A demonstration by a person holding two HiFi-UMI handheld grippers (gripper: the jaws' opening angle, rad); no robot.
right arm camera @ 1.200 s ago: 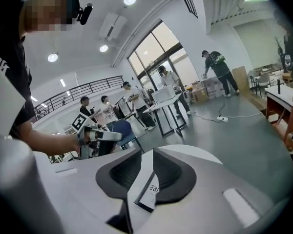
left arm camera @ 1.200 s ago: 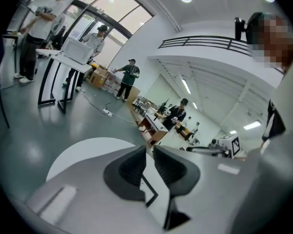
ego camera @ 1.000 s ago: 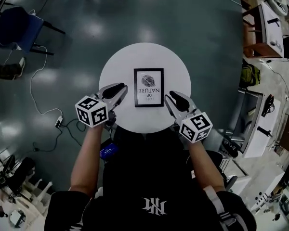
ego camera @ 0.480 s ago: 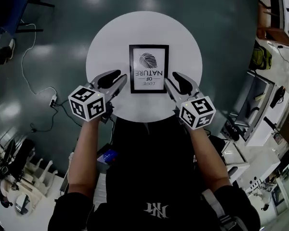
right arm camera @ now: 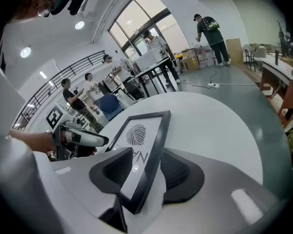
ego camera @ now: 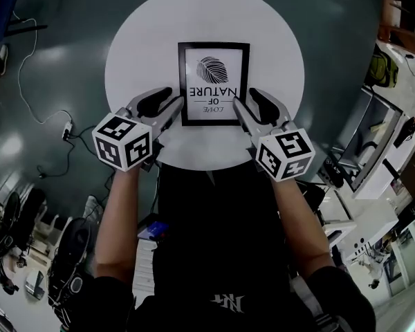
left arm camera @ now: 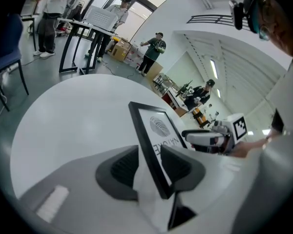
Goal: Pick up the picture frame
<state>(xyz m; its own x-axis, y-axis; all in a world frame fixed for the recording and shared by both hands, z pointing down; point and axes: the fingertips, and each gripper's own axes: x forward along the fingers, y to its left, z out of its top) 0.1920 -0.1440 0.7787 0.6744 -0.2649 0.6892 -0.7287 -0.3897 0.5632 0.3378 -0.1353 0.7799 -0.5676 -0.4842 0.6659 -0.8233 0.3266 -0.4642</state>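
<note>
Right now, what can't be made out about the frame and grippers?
Back of the picture frame, any stand: all views; it lies face up on the table.
Stretches of its side edges: head view, under the left gripper and right gripper, whose jaws have just been opening, a frame edge between each pair.
The table's legs: head view, under its top.

Black picture frame point(ego camera: 213, 83) lies flat (print upside-down) on white table point(ego camera: 138, 47).

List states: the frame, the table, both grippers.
picture frame: lying flat, face up, not lifted.
round table: bearing only the frame.
left gripper: open, jaws just opening, frame's left edge between them.
right gripper: open, jaws just opening, frame's right edge between them.
</note>
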